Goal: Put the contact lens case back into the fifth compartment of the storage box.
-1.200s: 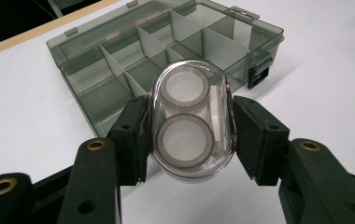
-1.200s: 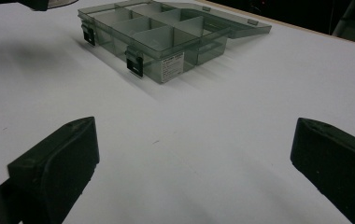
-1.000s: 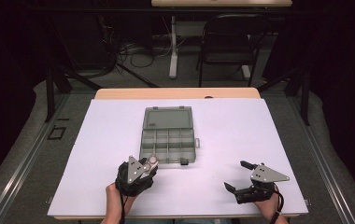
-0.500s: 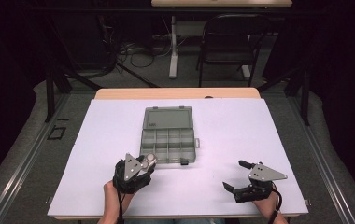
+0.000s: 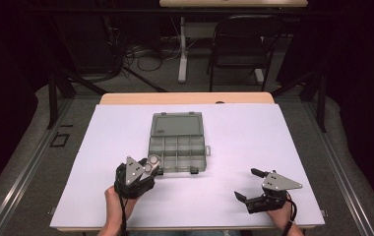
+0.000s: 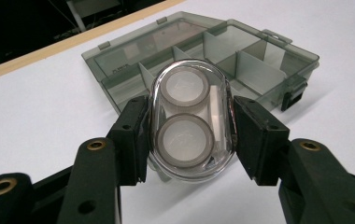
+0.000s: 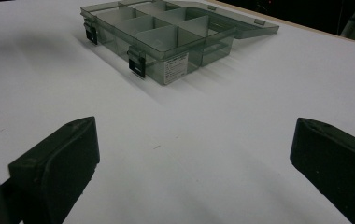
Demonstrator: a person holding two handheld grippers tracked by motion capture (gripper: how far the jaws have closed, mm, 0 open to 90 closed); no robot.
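On the white table (image 5: 234, 132), a smoky grey compartment box (image 5: 177, 145) is laid open near the middle, its lid (image 5: 177, 124) folded flat on the far side and its divided tray (image 5: 179, 155) on the near side. Two black latches (image 7: 137, 61) are seen on the tray's front wall in the right gripper view. Just in front of the box's near left corner, the left gripper (image 5: 145, 169) is held by a hand (image 5: 118, 201) coming in from the bottom edge. Its jaws are clamped on a small clear oval case (image 6: 192, 123), which is gripped by its two long sides and held above the table, with the box just behind it in the left gripper view. Inside the case, two round grey-rimmed discs (image 6: 184, 88) are seen one above the other; what they are cannot be told. The right gripper (image 5: 254, 187) is held low over the table's near right part, well apart from the box, and its jaws are spread wide with nothing between them.
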